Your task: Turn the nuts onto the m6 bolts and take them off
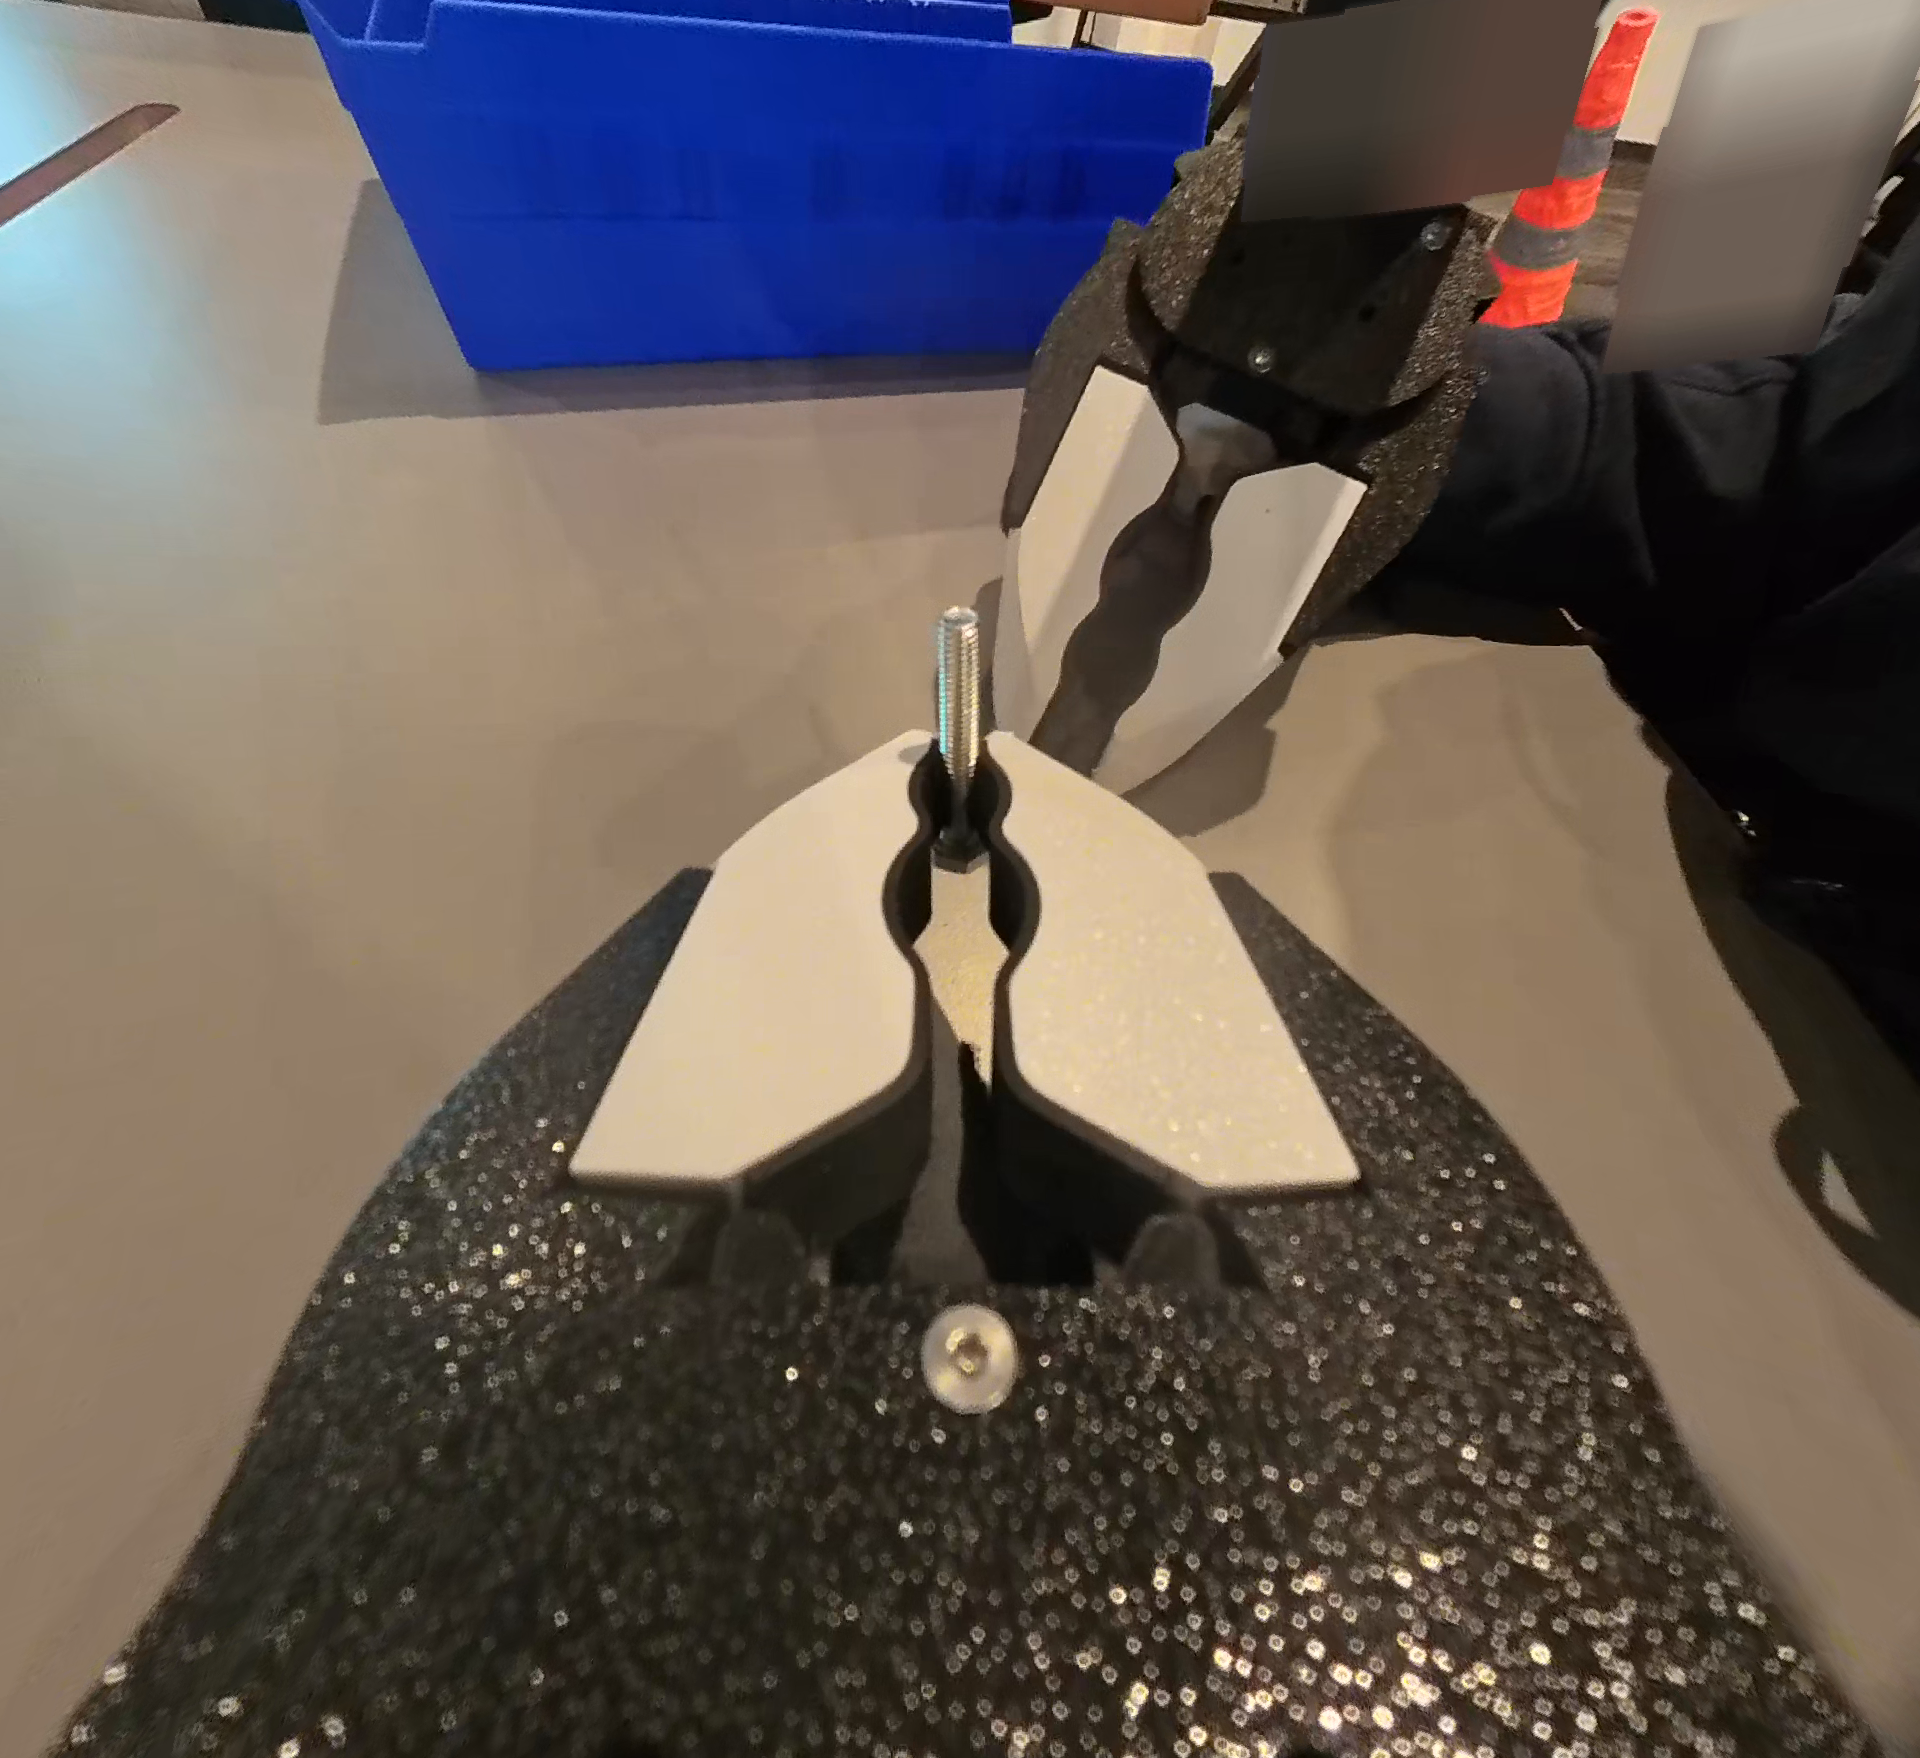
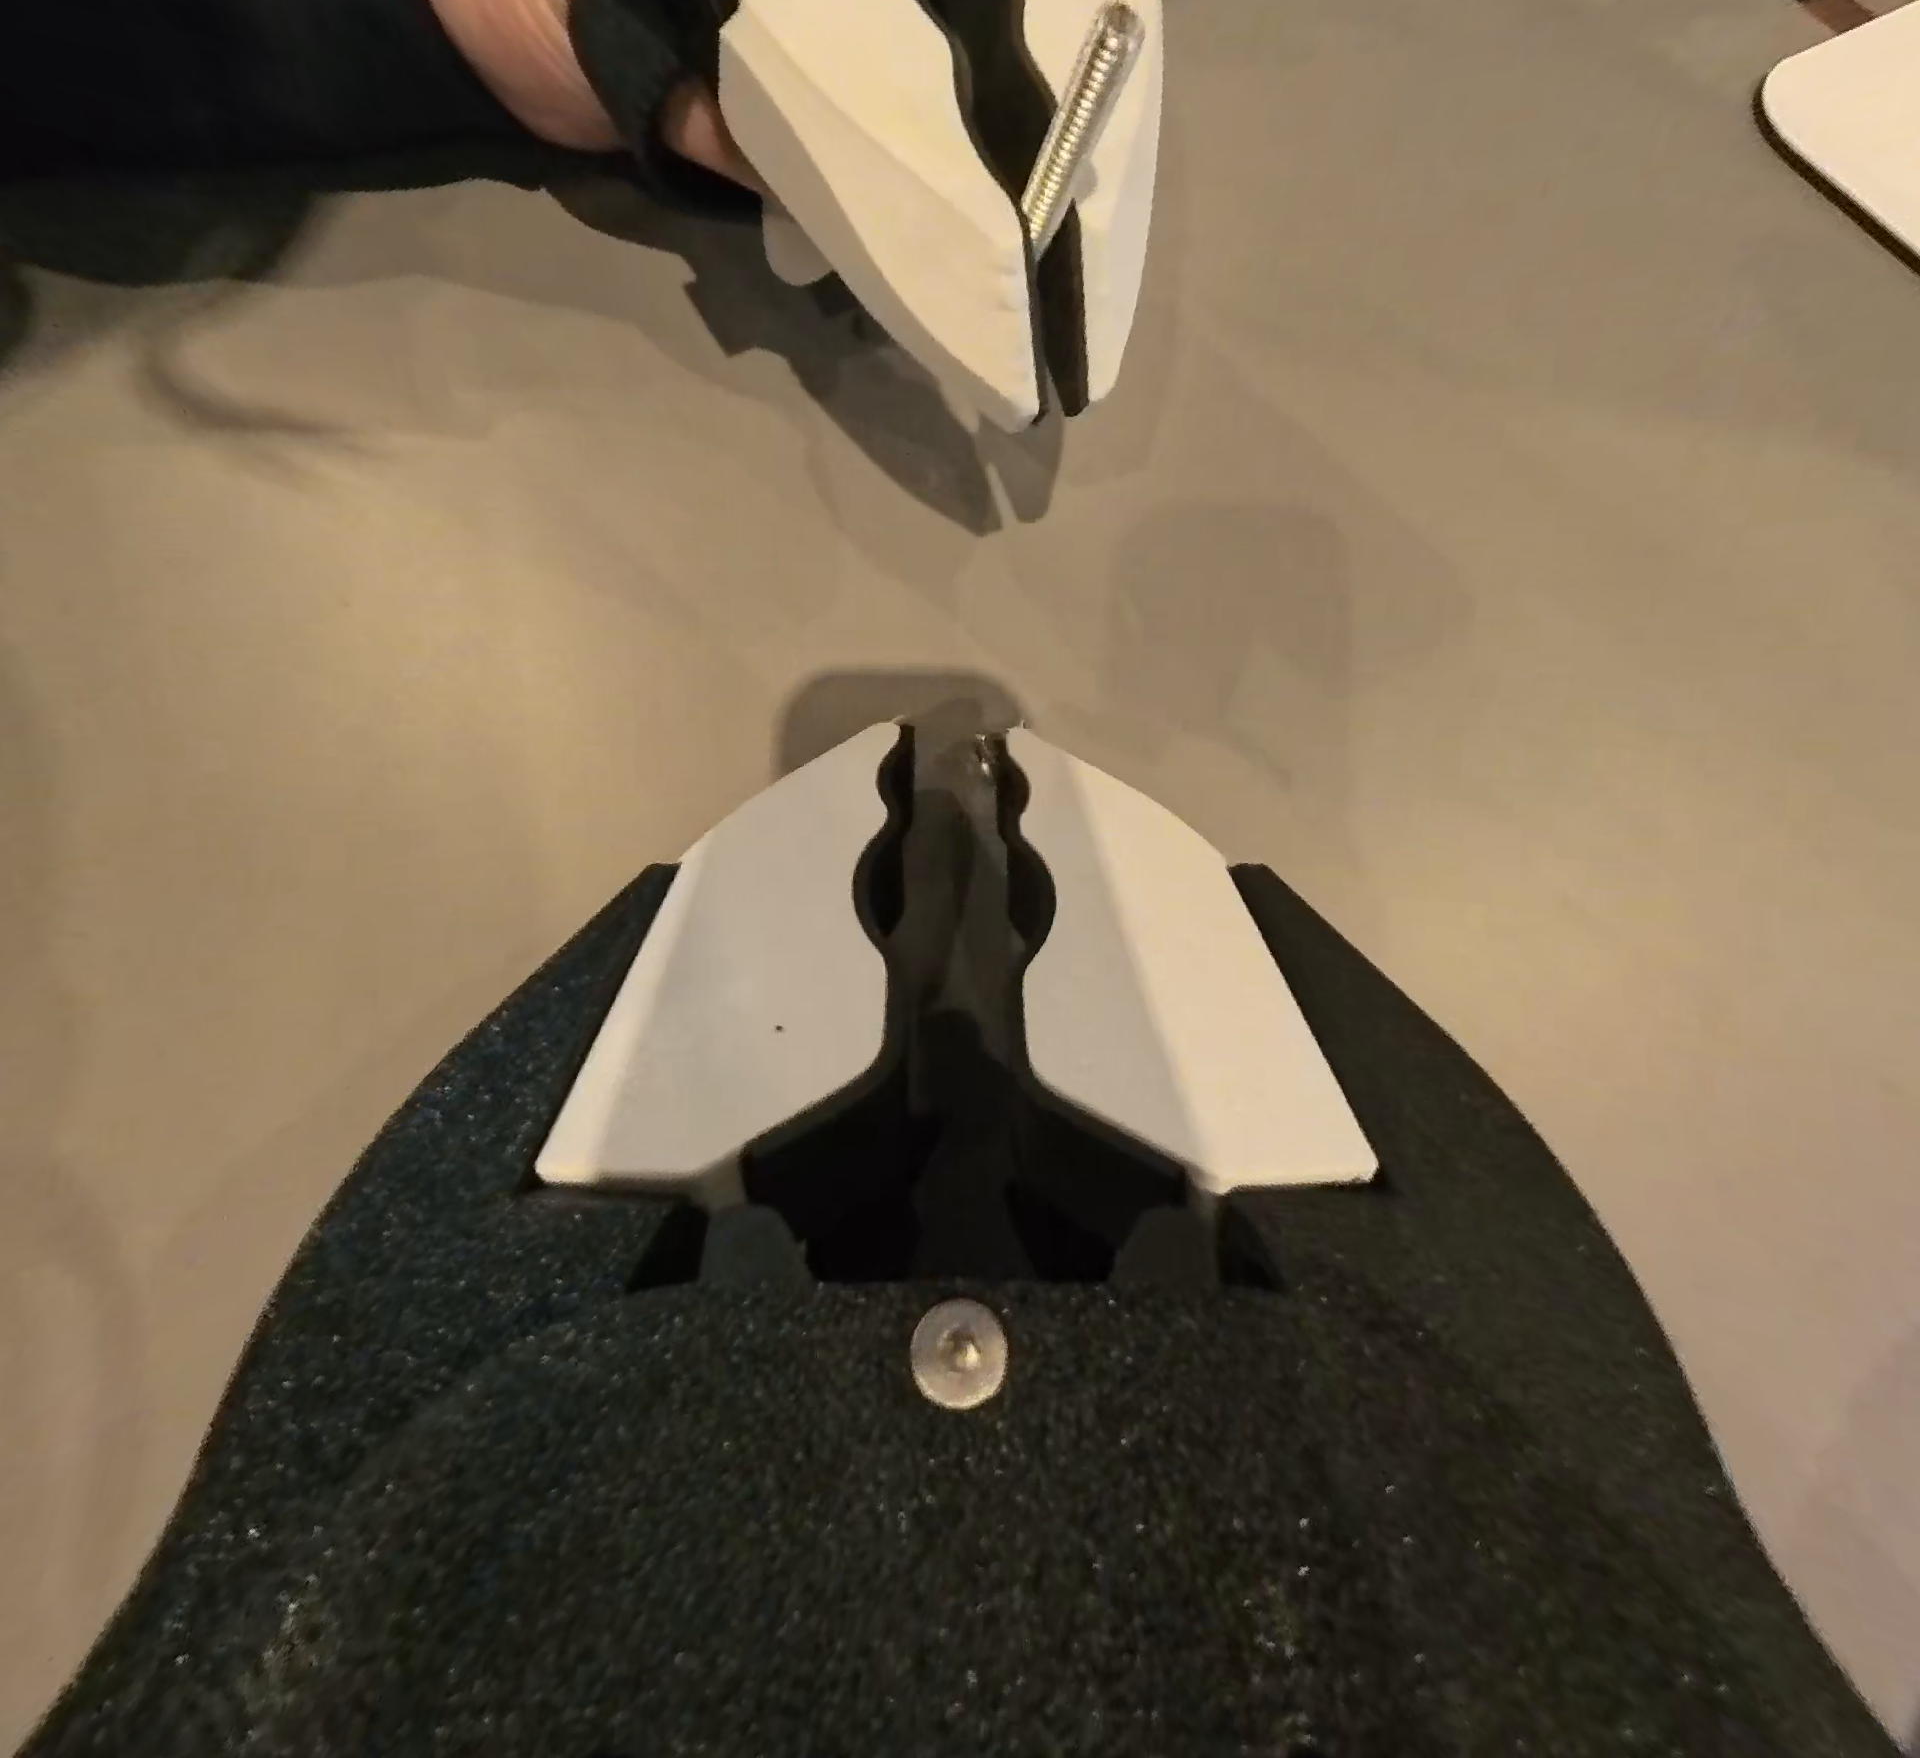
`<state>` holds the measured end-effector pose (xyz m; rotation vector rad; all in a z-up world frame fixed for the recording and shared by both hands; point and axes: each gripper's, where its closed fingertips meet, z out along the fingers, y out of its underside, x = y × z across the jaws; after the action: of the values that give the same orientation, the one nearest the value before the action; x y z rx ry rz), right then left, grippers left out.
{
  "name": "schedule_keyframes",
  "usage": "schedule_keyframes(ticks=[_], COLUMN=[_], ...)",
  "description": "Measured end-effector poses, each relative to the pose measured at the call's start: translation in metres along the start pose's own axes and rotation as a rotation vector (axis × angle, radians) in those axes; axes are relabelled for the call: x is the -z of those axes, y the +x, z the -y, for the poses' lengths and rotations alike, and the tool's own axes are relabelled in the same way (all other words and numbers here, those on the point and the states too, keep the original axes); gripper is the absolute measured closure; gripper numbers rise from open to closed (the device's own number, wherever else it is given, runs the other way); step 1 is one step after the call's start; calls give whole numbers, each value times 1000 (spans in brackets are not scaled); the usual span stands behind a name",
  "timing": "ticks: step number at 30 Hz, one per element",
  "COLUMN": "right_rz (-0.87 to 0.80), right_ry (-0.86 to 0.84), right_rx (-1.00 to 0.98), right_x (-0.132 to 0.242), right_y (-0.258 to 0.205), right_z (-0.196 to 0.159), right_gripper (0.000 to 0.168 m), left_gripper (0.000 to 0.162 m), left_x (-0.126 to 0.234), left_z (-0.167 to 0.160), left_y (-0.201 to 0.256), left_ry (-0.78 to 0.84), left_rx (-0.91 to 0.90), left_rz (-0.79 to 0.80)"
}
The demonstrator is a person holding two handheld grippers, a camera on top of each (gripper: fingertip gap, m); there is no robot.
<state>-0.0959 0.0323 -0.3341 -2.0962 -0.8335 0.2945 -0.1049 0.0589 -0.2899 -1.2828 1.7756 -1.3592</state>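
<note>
Steel, light and stiff, the bolt [image 1: 957, 692] is clamped upright at its head end by the closed left gripper [image 1: 956, 752], threads exposed. Something small and grey, possibly a nut, appears pinched in the nearly closed right gripper [image 2: 961, 732] above the table [image 1: 416, 617]; flats are best gripped.

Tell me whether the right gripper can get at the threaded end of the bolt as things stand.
Probably yes. The bolt stands up out of the left gripper, its threaded end bare, and the right gripper hangs close beside it with nothing between them.
</note>
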Motion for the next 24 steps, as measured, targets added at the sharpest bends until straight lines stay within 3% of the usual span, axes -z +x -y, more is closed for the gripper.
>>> schedule_keyframes(ticks=[15,24], right_rz=[-41,-84], right_ry=[-54,2], right_rx=[-41,-17], right_x=[-8,-7], right_y=[9,16], right_z=[-6,3], right_gripper=[142,149], left_gripper=[157,157], left_x=[0,-1], left_z=[-1,-2], left_y=[1,1], left_ry=[-7,-13], left_rx=[1,0], left_rz=[-8,-11])
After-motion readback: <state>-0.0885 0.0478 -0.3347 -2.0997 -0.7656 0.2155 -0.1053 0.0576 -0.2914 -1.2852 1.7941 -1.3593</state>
